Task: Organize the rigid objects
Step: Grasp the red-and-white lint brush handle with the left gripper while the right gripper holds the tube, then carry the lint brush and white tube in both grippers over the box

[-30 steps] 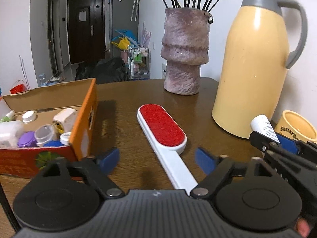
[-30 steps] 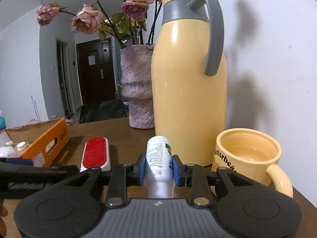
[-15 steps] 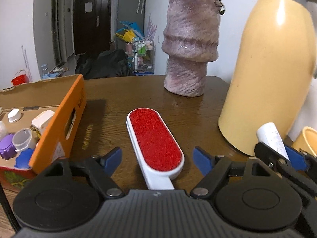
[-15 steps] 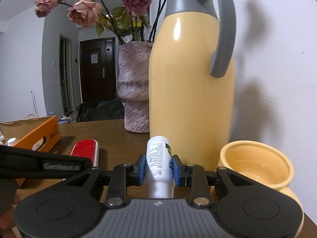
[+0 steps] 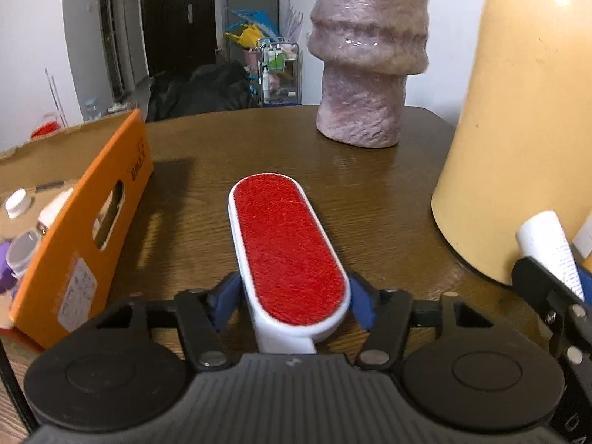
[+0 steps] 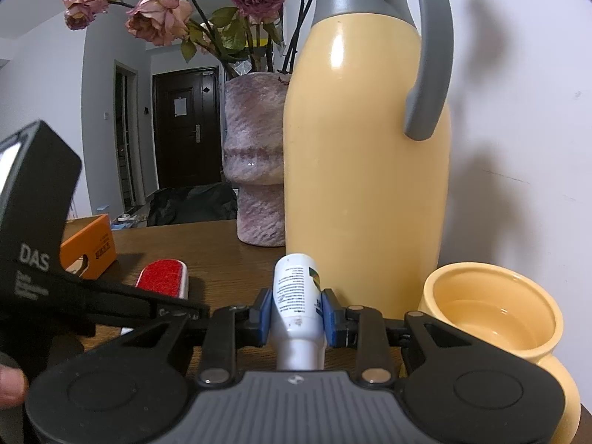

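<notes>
Left gripper: jaws closing around the near end of the lint brush, blue pads just beside its white sides, contact not certain from this view. Right gripper: clamped fully on a white tube, held low near the mug, far right of the table.

Likely trouble from here:
- Slipping: grip set on the rounded end of the brush head where the white body narrows toward the handle; smooth plastic, curved flanks, so possibly squeezed forward out of the pads on closing.
- Tilting on lift: most of the brush reaching out beyond the pads, so a nose-down droop probable.
- Knocking: jug close on the right, vase at the far side, box close on the left; a wide swing toward the box apt to strike its orange wall.
- Crowding: both grippers near each other, tube tip just right of the left gripper.

Lint brush: flat on the table between box and jug, long axis pointing away, red bristle pad facing up, white rim all round, handle hidden under the gripper body. Box already holding small bottles and caps.
</notes>
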Motion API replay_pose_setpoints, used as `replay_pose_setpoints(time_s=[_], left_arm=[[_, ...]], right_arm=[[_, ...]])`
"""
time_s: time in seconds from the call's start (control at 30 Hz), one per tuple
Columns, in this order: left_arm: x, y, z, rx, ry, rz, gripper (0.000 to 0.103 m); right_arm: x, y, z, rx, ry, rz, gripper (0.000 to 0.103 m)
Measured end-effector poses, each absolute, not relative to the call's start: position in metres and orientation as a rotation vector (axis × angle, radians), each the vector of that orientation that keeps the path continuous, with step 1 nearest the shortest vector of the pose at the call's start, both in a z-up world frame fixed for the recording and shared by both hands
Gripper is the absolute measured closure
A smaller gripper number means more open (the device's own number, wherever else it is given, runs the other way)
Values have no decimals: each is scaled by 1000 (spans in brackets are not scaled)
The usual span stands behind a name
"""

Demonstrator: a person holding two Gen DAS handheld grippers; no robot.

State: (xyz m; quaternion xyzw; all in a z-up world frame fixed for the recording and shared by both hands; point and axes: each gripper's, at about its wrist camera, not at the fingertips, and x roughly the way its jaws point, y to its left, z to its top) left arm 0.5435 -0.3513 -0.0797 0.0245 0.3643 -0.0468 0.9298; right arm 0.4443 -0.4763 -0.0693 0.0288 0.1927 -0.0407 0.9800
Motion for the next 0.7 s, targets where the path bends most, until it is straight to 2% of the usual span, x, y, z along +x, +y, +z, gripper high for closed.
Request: replay_pose_setpoints(time_s=[0.37,0.7], left_arm=[[538,-347,-77,54,745,-125,44],[516,-344,-57,59,645,-176,44]], right_arm=[[444,-477,-69,63,397,-79,76],[442,-476,-69,58,387,-78,76]])
